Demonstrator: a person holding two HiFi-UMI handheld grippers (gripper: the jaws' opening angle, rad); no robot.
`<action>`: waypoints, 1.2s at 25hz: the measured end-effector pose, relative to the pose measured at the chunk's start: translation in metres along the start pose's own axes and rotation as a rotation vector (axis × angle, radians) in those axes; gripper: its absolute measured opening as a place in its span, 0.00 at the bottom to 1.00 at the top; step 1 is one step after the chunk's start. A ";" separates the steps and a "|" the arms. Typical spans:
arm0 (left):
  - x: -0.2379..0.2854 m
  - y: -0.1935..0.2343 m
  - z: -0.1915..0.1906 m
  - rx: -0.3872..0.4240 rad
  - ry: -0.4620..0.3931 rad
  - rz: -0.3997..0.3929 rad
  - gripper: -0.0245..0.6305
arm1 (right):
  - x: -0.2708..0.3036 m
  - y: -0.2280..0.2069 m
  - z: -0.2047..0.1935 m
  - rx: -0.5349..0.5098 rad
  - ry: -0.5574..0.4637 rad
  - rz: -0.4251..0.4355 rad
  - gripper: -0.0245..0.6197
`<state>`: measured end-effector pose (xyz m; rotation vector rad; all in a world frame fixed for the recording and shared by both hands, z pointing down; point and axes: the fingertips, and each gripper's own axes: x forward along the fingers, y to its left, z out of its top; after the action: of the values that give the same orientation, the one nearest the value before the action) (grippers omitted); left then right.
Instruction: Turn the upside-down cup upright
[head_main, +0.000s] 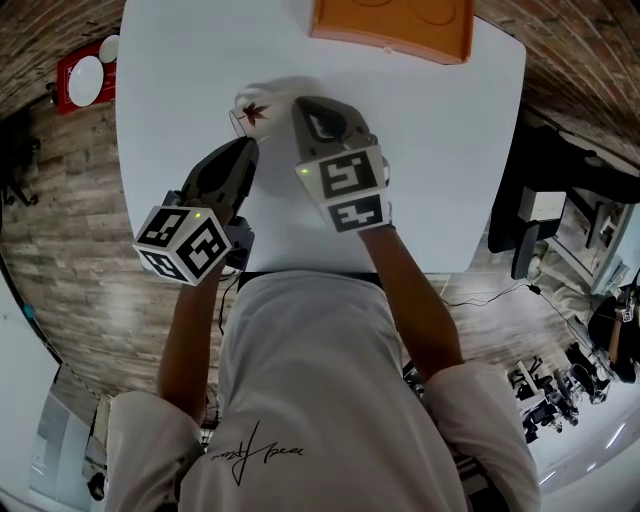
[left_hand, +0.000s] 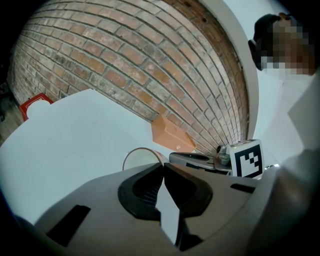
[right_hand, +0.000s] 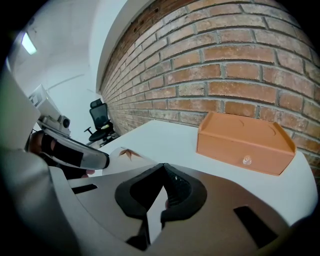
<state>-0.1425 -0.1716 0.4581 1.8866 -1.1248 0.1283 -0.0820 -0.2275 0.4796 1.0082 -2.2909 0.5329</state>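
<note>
A clear cup (head_main: 256, 110) with a brown maple-leaf print stands on the white table (head_main: 440, 160), between the tips of both grippers. My left gripper (head_main: 249, 146) reaches it from the near left, jaws shut with nothing between them. My right gripper (head_main: 303, 106) lies just right of the cup, also shut and empty. In the left gripper view a round edge of the cup (left_hand: 142, 158) shows just beyond the closed left gripper (left_hand: 162, 166). The right gripper view has the leaf-printed cup (right_hand: 128, 154) left of the closed right gripper (right_hand: 162, 168). Which end of the cup is up is unclear.
An orange box (head_main: 395, 25) sits at the table's far edge, also visible as the orange box (right_hand: 242, 142) by the brick wall. A red tray (head_main: 88, 78) with white dishes lies off the table's far left. An office chair (right_hand: 100, 122) stands in the distance.
</note>
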 end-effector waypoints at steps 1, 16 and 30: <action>0.000 0.000 0.000 0.000 0.000 -0.004 0.06 | 0.000 0.000 0.000 0.006 0.000 0.002 0.07; 0.010 -0.014 0.012 0.032 0.007 -0.048 0.06 | 0.001 -0.012 -0.004 0.047 0.009 -0.021 0.07; 0.018 -0.023 0.018 0.044 0.018 -0.072 0.06 | 0.002 -0.020 -0.008 0.071 0.014 -0.032 0.07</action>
<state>-0.1210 -0.1926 0.4419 1.9584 -1.0477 0.1304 -0.0645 -0.2365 0.4895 1.0699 -2.2532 0.6098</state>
